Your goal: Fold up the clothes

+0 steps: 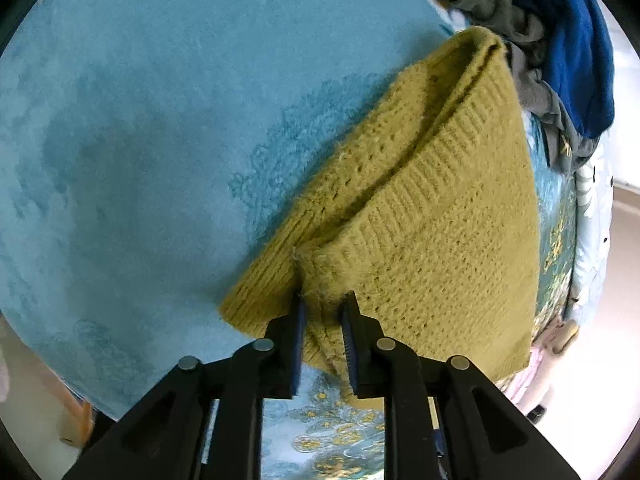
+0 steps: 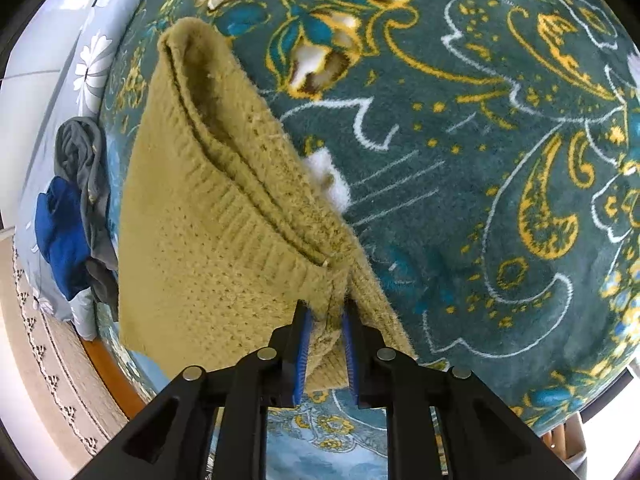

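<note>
A mustard-yellow knit sweater (image 1: pixel 432 216) hangs lifted above the bed, its ribbed hem doubled over. My left gripper (image 1: pixel 323 300) is shut on one corner of the sweater's hem. In the right wrist view the same sweater (image 2: pixel 208 232) stretches away to the upper left. My right gripper (image 2: pixel 326 308) is shut on the other corner of the hem. The sweater's lower part hangs out of sight below both grippers.
A teal blanket (image 1: pixel 140 140) with gold floral pattern (image 2: pixel 500 160) covers the bed. A pile of grey and blue clothes (image 1: pixel 560 60) lies at the bed's far edge, also showing in the right wrist view (image 2: pixel 72 216). A pale rug (image 2: pixel 36 360) and wooden bed edge (image 2: pixel 108 372) lie below.
</note>
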